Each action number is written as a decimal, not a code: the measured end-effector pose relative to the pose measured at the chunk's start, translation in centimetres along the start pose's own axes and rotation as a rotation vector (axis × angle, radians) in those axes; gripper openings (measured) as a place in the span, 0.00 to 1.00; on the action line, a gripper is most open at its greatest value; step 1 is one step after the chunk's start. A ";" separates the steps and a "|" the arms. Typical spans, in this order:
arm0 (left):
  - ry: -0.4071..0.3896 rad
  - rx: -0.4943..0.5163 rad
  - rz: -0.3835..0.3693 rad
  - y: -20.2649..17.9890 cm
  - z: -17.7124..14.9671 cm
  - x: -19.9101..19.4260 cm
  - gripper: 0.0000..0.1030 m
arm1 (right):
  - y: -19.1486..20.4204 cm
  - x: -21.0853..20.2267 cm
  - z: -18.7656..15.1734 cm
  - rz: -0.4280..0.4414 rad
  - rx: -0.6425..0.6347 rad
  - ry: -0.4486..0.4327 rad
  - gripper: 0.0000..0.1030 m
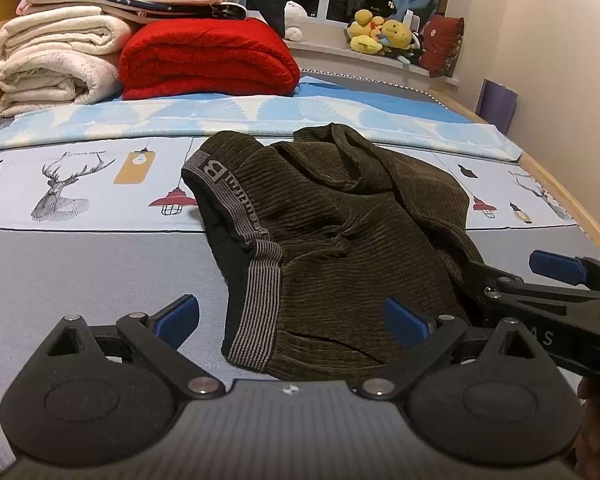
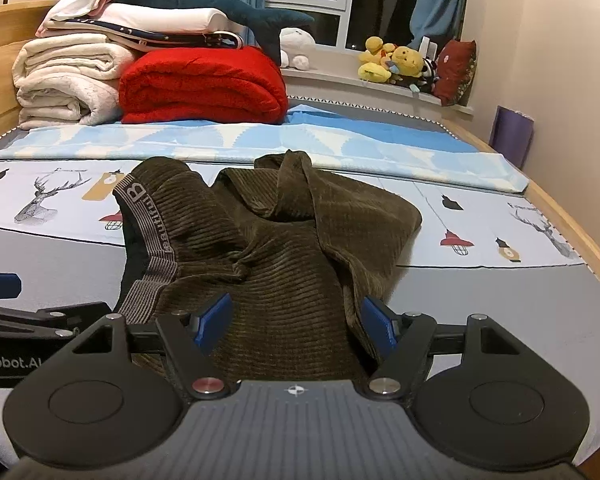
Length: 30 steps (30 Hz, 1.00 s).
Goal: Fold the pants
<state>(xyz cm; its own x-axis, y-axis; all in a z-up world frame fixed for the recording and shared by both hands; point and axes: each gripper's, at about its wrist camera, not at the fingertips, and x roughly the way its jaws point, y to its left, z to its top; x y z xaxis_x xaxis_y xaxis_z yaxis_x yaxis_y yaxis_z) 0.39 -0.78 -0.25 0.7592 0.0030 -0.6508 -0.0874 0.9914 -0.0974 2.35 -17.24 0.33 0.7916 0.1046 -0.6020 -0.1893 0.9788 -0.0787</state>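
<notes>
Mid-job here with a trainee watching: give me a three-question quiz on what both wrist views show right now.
1. True or false: the dark olive corduroy pants already lie flat and neatly folded on the patterned bed sheet.
2. Which lies beside the cream blankets: A) folded red fleece blanket, B) green pillow, C) laundry basket?
3. Fill in: both the left gripper and the right gripper are ____, holding nothing.

Key:
1. False; they are crumpled, with the grey striped waistband turned up.
2. A.
3. Open.
</notes>
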 end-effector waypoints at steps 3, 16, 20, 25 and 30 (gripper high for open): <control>-0.013 0.008 0.004 -0.1 0.0 -0.3 0.97 | 0.0 -0.1 0.0 0.003 0.007 -0.008 0.71; 0.017 -0.004 -0.013 0.1 -0.1 -0.4 0.97 | 0.1 0.0 0.1 -0.024 -0.006 0.005 0.71; 0.030 0.002 -0.010 -0.1 -0.1 -0.2 0.97 | 0.2 0.0 0.1 -0.013 0.005 0.002 0.70; 0.038 -0.004 -0.015 -0.1 0.0 -0.3 0.97 | 0.3 0.0 0.1 -0.016 -0.006 -0.006 0.68; 0.020 0.016 0.004 -0.2 0.0 -0.3 0.87 | 0.4 0.0 0.3 -0.034 -0.018 -0.013 0.58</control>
<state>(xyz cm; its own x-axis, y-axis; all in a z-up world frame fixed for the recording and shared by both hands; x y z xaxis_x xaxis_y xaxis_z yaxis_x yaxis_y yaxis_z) 0.14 -1.00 -0.03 0.7456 0.0046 -0.6664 -0.0801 0.9933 -0.0829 2.40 -16.83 0.54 0.8051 0.0738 -0.5885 -0.1722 0.9786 -0.1130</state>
